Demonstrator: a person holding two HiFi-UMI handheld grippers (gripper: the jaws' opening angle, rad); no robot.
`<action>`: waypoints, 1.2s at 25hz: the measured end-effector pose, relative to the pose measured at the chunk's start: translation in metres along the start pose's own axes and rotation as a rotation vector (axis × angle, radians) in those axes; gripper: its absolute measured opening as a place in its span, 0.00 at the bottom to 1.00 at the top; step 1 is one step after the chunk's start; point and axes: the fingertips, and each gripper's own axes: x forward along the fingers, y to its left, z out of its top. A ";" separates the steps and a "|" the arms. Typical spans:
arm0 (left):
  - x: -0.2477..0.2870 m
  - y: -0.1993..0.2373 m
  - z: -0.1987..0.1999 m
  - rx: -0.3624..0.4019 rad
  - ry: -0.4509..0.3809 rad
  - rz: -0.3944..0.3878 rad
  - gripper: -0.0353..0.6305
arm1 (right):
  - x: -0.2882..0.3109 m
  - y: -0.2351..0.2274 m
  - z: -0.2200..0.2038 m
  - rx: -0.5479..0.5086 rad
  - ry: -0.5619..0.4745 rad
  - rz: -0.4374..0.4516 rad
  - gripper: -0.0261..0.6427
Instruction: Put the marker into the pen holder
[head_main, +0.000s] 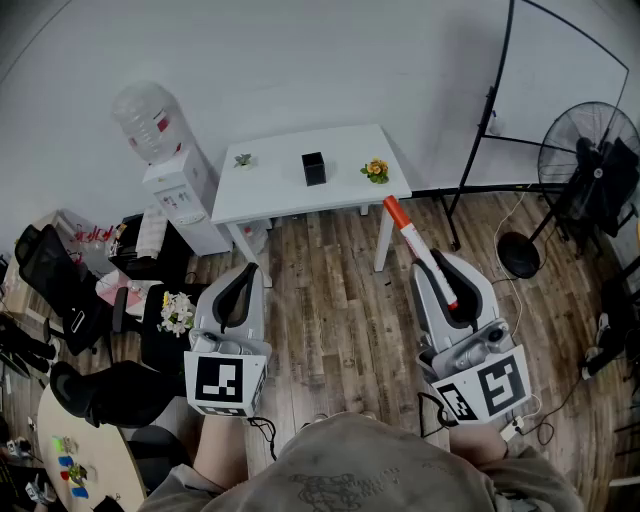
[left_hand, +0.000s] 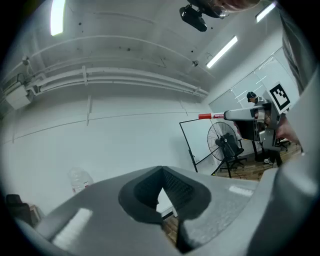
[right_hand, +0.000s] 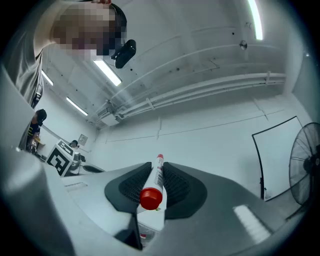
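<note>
On the white table at 12 o'clock stands the black pen holder, while the right gripper at 4 o'clock squeezes the red-capped marker and the left gripper at 8 o'clock is pinched closed on nothing.

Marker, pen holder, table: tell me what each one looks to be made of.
The marker is likely smooth plastic: it has a white barrel with a slight sheen and a glossy red cap. The pen holder is black, matt and square-sided; it could be plastic or metal, but it is too small to tell. The table has a flat, even white top, probably laminate or painted board.
</note>
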 end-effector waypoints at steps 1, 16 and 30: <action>0.000 -0.004 0.002 -0.007 0.001 0.001 0.05 | -0.002 -0.002 -0.002 0.005 0.006 0.002 0.19; -0.011 -0.057 0.005 -0.030 0.031 0.033 0.05 | -0.042 -0.026 -0.020 0.075 0.063 0.067 0.19; -0.005 -0.060 -0.013 -0.052 0.057 0.041 0.05 | -0.037 -0.033 -0.036 0.072 0.107 0.087 0.19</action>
